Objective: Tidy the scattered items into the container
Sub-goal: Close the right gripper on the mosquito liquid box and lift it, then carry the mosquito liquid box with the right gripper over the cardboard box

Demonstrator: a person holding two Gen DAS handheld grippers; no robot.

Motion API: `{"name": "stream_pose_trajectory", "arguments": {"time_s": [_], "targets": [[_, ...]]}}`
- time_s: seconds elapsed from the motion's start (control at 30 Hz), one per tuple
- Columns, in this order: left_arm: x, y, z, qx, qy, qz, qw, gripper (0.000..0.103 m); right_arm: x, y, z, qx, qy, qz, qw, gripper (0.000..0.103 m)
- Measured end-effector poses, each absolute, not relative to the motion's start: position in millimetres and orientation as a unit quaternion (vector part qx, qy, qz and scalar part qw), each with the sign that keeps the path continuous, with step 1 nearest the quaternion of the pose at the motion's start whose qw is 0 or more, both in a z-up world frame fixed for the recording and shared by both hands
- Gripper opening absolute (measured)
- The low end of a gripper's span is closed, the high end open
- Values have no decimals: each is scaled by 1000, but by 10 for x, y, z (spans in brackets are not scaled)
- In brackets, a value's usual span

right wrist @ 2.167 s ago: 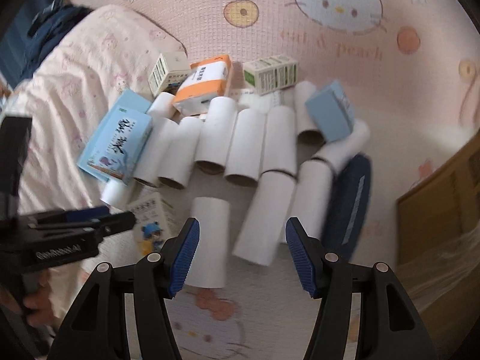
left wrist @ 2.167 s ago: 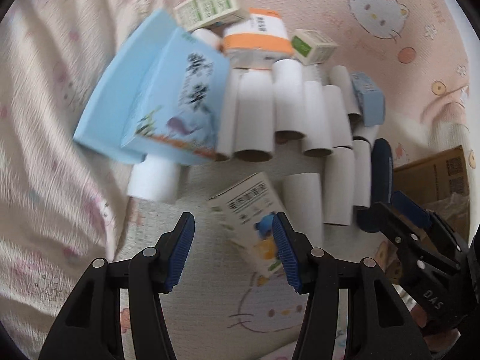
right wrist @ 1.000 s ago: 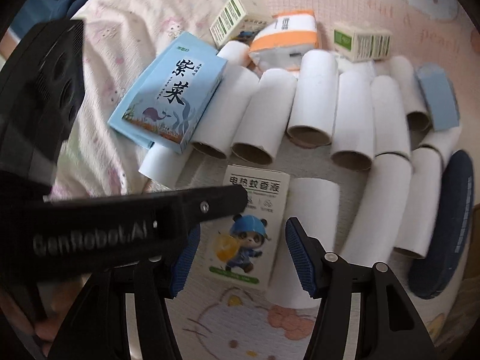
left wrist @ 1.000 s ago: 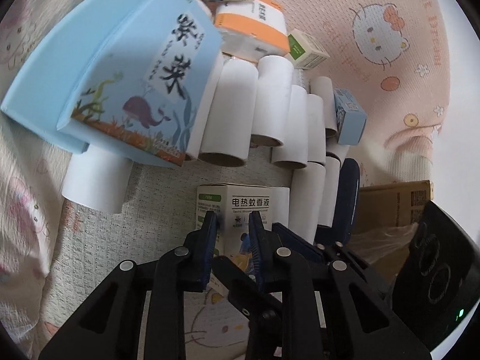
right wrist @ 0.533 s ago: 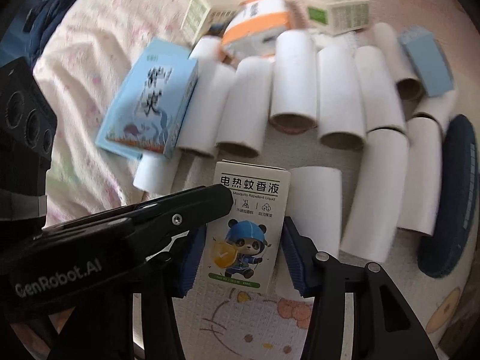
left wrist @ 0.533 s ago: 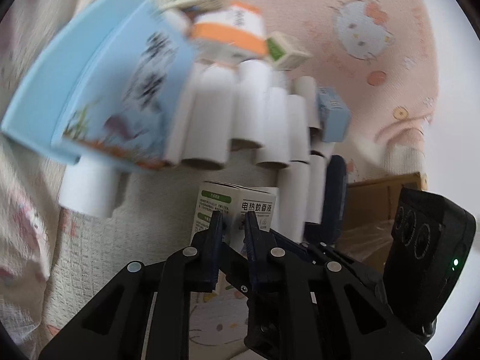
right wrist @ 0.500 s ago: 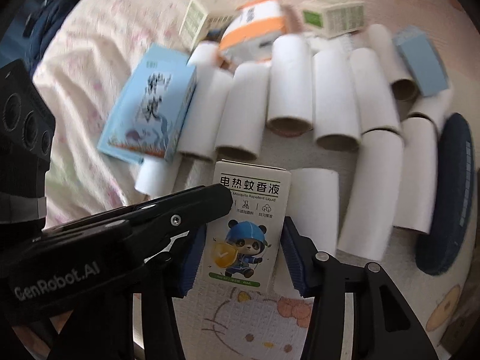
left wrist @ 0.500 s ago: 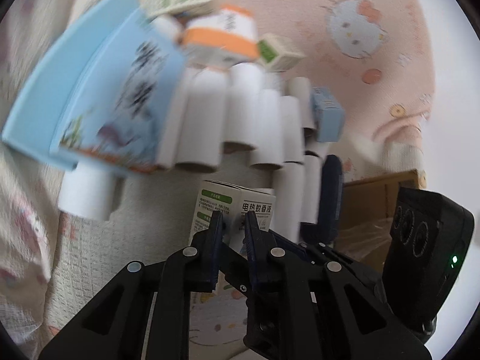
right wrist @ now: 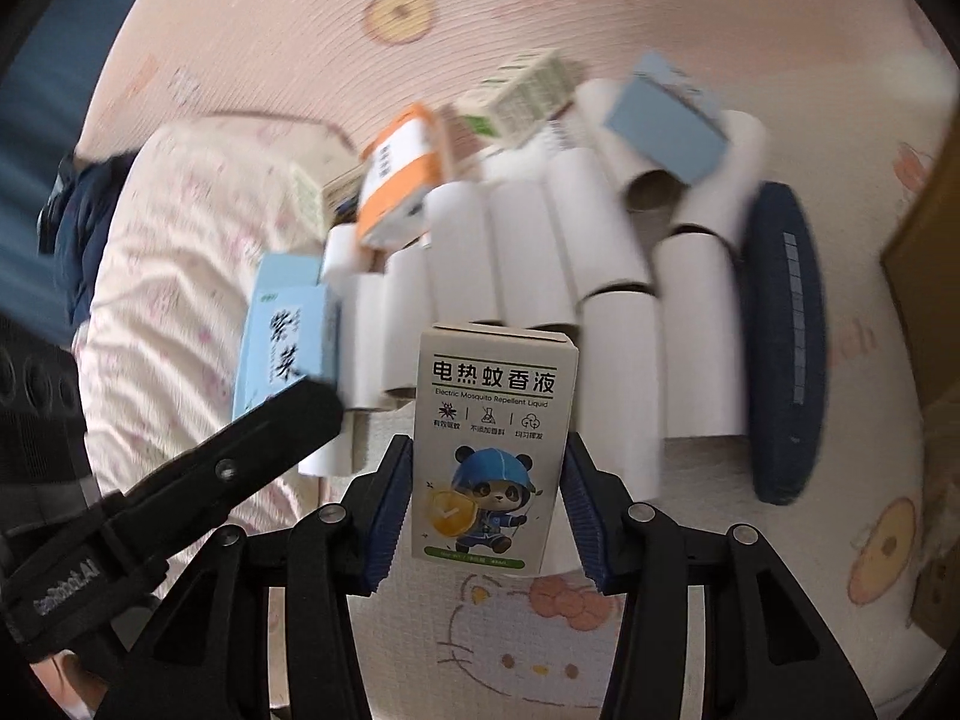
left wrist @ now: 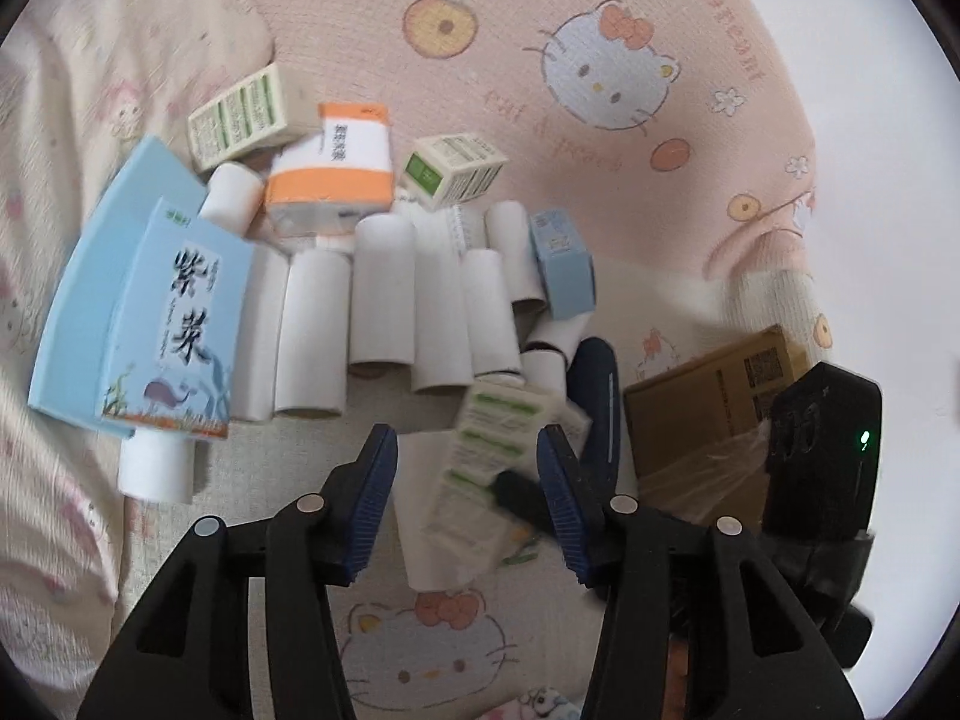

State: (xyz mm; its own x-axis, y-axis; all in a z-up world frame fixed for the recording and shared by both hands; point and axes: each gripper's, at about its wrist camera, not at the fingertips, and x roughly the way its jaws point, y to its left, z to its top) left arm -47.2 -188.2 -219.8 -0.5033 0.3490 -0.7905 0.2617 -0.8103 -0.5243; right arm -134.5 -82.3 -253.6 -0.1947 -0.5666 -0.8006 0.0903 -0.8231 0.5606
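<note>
A white mosquito-repellent box (right wrist: 495, 456) with a blue panda picture sits between the blue pads of my right gripper (right wrist: 487, 507), whose closing jaws press both its sides. It hangs upright above the mat. In the left wrist view the same box (left wrist: 498, 462) is blurred and tilted between the fingers of my left gripper (left wrist: 467, 501), whose jaws are opening and stand clear of it. A dark right fingertip (left wrist: 522, 492) lies across the box. A brown cardboard box (left wrist: 714, 396) lined with clear plastic stands to the right.
Several white paper tubes (left wrist: 384, 300) lie in rows on the pink cartoon mat (left wrist: 600, 180). Around them lie a blue carton (left wrist: 180, 324), an orange-and-white box (left wrist: 336, 162), two green-printed boxes (left wrist: 246, 114), a small light-blue box (left wrist: 564, 264) and a dark blue oval (left wrist: 594, 396). A blanket (left wrist: 60, 180) lies left.
My left gripper, pinched on the box's top edge before, has let go, spread wide and risen. My right gripper has shut on the box's sides and lifted it off the mat.
</note>
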Motion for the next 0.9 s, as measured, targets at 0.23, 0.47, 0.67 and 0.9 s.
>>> {"name": "stream_pose_trajectory", "arguments": {"time_s": [0.23,0.47,0.67,0.9], "targets": [[-341,-1686,-2348,-512,-309,801,40,53,-1405,-550,-2420,586,-232,-750,201,46],[-404,-1439,-2306,-501,-322,801,63,53,-1386,-304,-2271,573,-242,-763,179,45],[-466,-1225,-2156,-494,-302,811,85,53,-1388,-7,-2201,556,-271,-769,162,45],[-588,-936,-1974,-477,-296,820,110,53,-1358,248,-2003,534,-286,-781,153,45]]}}
